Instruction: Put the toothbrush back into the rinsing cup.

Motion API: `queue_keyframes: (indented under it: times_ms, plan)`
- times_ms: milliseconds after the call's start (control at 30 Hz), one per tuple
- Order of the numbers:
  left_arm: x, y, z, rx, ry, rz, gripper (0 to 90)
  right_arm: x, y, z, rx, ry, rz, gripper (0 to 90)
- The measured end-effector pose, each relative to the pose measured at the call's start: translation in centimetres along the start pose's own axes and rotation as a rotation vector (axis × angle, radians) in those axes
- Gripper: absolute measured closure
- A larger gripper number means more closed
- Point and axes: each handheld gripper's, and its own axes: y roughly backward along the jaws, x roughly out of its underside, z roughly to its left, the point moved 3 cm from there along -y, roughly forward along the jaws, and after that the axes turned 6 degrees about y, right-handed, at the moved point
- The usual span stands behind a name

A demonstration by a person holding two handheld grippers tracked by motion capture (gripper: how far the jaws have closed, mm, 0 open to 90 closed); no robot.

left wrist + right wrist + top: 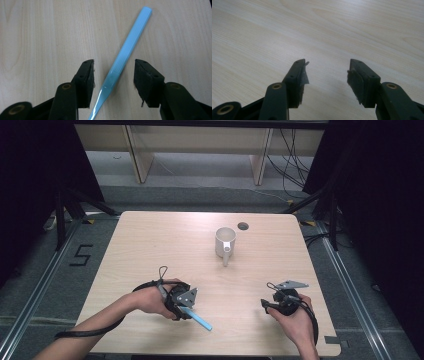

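The light blue toothbrush lies flat on the pale wooden table, a slim translucent plastic stick with a squared, blunt handle end that tapers to a thinner, glossier neck. In the left gripper view it runs on a slant between the two black jaws, handle end farthest from the camera, neck passing down toward the bottom edge. The left gripper straddles it with its jaws parted: a strip of bare wood shows on either side of the neck, so the pads do not press on it and nothing is grasped. In the high view the toothbrush pokes out from under that gripper, toward the person's edge of the table, well apart from the white mug, which stands upright far beyond it with its handle turned toward the person. The brush's head is cut off at the bottom of the left gripper view and covered by the gripper and hand from above, so bristles cannot be made out. The right gripper sits to the right of the toothbrush, well clear of it, jaws spread wide over bare wood, gripping nothing; from above its jaws are small and dark against the hand and hard to read. Frayed scraps hang off its pads.
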Motion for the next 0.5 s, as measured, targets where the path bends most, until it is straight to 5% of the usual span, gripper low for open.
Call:
queue_keyframes:
  times_ms: [500]
  plan:
    - [-0.37, -0.04, -0.09, 0.015, -0.056, 0.027, 50.6, 0.06, -0.02, 0.03, -0.006, -0.003, -0.008, 48.5]
